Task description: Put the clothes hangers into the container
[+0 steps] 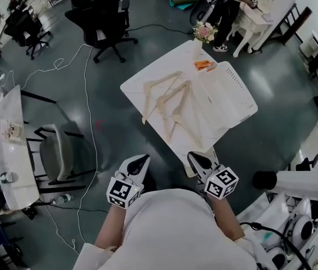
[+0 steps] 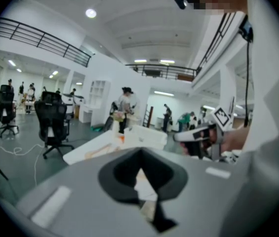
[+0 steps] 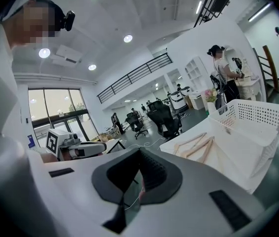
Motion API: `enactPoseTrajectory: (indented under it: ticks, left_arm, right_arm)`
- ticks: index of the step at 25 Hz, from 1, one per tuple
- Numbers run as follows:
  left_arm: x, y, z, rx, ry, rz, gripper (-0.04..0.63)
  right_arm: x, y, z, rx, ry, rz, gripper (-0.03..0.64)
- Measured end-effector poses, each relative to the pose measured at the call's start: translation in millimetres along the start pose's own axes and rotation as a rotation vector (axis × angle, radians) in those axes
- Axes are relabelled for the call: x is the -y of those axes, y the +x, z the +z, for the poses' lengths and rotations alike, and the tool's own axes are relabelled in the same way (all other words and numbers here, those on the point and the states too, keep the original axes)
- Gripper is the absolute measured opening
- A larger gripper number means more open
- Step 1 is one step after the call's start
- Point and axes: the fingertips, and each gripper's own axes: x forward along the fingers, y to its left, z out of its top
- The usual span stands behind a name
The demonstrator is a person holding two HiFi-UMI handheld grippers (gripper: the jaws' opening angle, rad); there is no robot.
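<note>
Several hangers (image 1: 174,92) on white table (image 1: 170,61), grey floor (image 1: 114,128).

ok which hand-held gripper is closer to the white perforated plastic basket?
Right. The right hand-held gripper is at the near edge of the white table, below the white perforated plastic basket; the left hand-held gripper hangs off the table, farther left.

Head view: set high above the person, facing steeply down. The left gripper (image 1: 139,162) and right gripper (image 1: 199,161) lie at the bottom edge, with the table (image 1: 170,61) ahead and apart from both.

Gripper views: each sits low behind its own jaws, facing nearly level across the room.

Overlap: all three views share the table, hangers (image 1: 170,100) and basket (image 1: 235,94). Each gripper view also catches the other gripper.
</note>
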Motion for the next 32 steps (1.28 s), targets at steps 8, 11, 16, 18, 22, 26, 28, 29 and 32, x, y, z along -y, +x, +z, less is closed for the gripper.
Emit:
enactPoseTrajectory:
  ticks: [8, 11, 16, 18, 22, 26, 28, 29, 32]
  left_arm:
    - [-72, 1, 9, -0.019, 0.015, -0.047, -0.002]
    - [-94, 4, 11, -0.028, 0.029, -0.073, -0.002]
    - [-112, 10, 13, -0.034, 0.055, -0.107, -0.002]
    - [-118, 14, 13, -0.038, 0.059, -0.118, -0.002]
    - [-122, 20, 11, -0.043, 0.050, -0.130, -0.002]
    - [-121, 28, 6, -0.046, 0.036, -0.109, -0.002]
    - [-117, 33, 4, -0.046, 0.024, -0.088, -0.002]
    - [-116, 35, 3, -0.043, 0.013, -0.075, -0.002]
    - [-113, 41, 3, -0.035, -0.026, -0.032, -0.002]
  right_arm:
    - [-4, 60, 20, 0.045, 0.037, -0.048, 0.002]
    - [-5, 81, 25, 0.054, 0.035, -0.071, 0.002]
    - [-6, 102, 21, 0.026, 0.000, -0.117, 0.002]
    - [-5, 108, 23, 0.019, -0.010, -0.132, 0.002]
    - [0, 111, 25, 0.007, -0.018, -0.142, 0.002]
    - [13, 114, 27, -0.003, -0.021, -0.137, 0.003]
    - [25, 110, 25, -0.012, -0.009, -0.138, 0.003]
    - [31, 108, 25, -0.019, -0.002, -0.138, 0.003]
    - [50, 105, 21, -0.055, 0.006, -0.131, 0.005]
